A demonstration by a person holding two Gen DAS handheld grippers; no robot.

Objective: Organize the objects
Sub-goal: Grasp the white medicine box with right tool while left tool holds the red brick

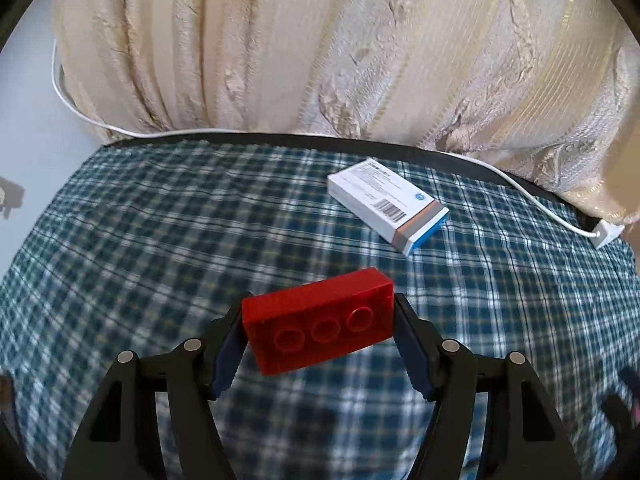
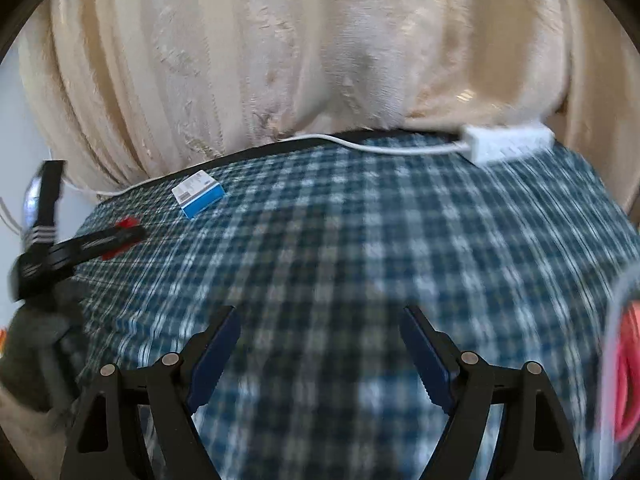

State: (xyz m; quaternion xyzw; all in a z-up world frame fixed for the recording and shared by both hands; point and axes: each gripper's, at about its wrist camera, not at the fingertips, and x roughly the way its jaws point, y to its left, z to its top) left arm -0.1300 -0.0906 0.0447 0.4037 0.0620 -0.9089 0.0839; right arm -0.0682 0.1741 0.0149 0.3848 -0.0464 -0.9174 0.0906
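Observation:
My left gripper (image 1: 319, 312) is shut on a red toy brick (image 1: 318, 318), held by its two ends above the checked blue cloth (image 1: 160, 232), underside tubes toward the camera. A white and blue carton (image 1: 386, 206) lies flat on the cloth beyond it to the right. In the right wrist view my right gripper (image 2: 322, 320) is open and empty over the cloth (image 2: 360, 240). The left gripper (image 2: 108, 238) with the red brick (image 2: 127, 223) shows at the far left, and the carton (image 2: 199, 194) lies at the back left.
A cream curtain (image 1: 320, 40) hangs behind the table. A white cable (image 1: 532, 196) runs along the back edge to a white power strip (image 2: 508, 142) at the back right. A blurred pink and grey object (image 2: 624, 368) sits at the right edge.

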